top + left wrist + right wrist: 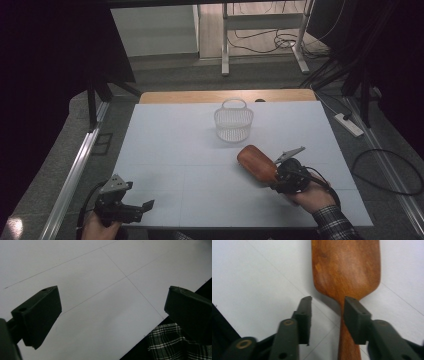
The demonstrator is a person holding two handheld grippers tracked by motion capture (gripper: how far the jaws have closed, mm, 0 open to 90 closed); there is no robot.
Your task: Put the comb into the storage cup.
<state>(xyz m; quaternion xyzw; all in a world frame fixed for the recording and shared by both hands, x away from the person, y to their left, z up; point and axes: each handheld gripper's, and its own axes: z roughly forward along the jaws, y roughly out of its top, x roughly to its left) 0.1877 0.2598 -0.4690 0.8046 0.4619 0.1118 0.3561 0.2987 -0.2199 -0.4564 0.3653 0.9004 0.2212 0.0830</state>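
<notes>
Wooden paddle [256, 164], a flat reddish-brown board with a broad rounded blade and a narrow handle, lies on the white table [180, 150] at the lower right of centre in the high view, blade pointing toward the upper left of the frame; the right gripper [280, 176] sits at its handle end, held in a hand with a checked sleeve at the lower right. In the right gripper view the blade [345, 267] spreads across the upper middle and tapers to the handle [345, 345], which runs down beside the right-hand jaw; the jaws stand partly apart, a gap of bare table showing between the left jaw and the wood, so the paddle looks released rather than pinched. It should be stiff and fairly light, with a smooth finish that may slip under hard pads; the narrow neck just below the blade is the likely place to take hold, since the blade is too wide for the jaws. A white mesh basket [233, 121] stands well apart from it, toward the upper middle of the table. The left gripper [142, 207] rests at the lower left table edge; in the left gripper view its jaws are wide apart over bare table. Whether the right-hand jaw touches the handle is hard to tell; the handle's end is cut off at the bottom of the right gripper view and hidden under the gripper in the high view.
</notes>
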